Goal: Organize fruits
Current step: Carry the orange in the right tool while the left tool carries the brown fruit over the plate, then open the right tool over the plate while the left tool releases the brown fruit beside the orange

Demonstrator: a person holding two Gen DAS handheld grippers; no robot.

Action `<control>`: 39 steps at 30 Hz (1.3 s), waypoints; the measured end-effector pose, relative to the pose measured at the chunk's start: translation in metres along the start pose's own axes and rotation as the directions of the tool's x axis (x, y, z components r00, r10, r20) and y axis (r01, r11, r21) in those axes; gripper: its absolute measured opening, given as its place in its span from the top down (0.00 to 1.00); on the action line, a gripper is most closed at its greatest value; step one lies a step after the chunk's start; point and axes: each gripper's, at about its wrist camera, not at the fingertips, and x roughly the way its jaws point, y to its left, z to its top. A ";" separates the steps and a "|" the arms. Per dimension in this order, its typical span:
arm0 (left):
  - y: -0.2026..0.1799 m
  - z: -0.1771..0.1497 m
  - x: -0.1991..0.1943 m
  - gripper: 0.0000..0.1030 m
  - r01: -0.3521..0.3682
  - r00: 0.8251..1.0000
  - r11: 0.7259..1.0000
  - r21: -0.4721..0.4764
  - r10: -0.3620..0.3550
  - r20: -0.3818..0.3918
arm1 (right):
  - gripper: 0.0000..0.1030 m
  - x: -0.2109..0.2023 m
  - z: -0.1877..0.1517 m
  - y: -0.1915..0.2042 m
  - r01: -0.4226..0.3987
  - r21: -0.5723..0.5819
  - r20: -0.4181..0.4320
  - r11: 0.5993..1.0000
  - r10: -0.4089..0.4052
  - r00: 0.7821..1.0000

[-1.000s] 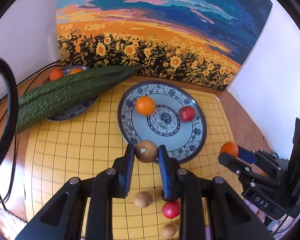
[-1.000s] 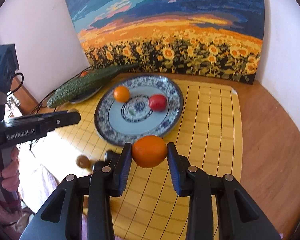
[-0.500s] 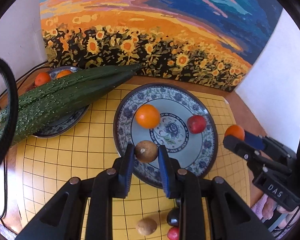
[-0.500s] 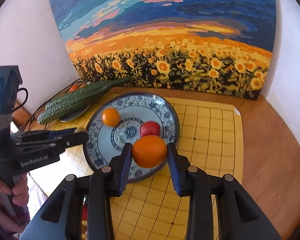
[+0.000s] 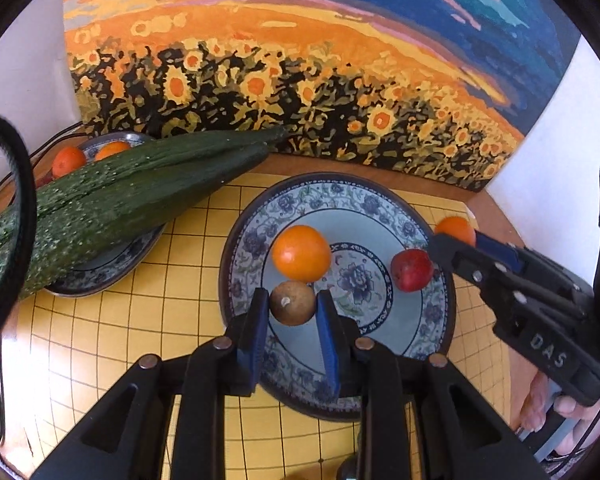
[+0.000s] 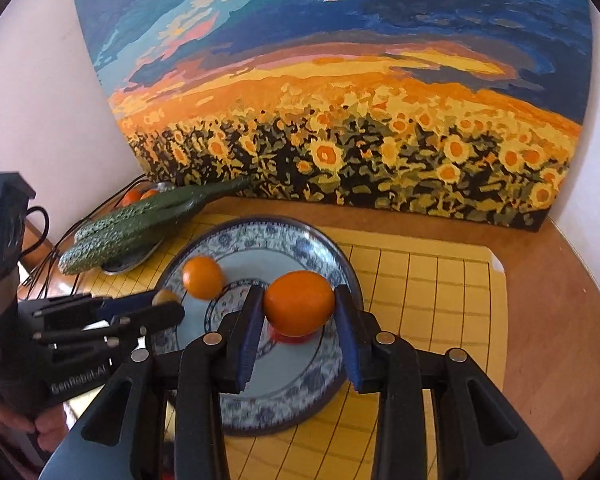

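Both grippers hover over the blue-patterned plate [image 5: 440,312] for release: the left gripper [image 5: 293,305] clamps a brown fruit [image 5: 292,303] at the plate's 7 o'clock, the right gripper [image 6: 298,305] an orange [image 6: 299,303] toward 3 o'clock above the red fruit [image 5: 411,270].

Glossy glazed plate [image 5: 436,312] (warty matt cucumbers [image 5: 112,208]), wooden table [image 6: 560,320].

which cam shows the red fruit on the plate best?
Left wrist: the red fruit sits fully visible on the plate, beside the right claw. In the right wrist view only a sliver shows under the held orange.
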 end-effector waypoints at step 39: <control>-0.001 0.007 -0.008 0.59 0.015 0.999 1.000 0.018 -0.016 0.040 | 0.53 0.016 0.003 0.004 0.036 -0.005 -0.005 0.999 -0.036 0.999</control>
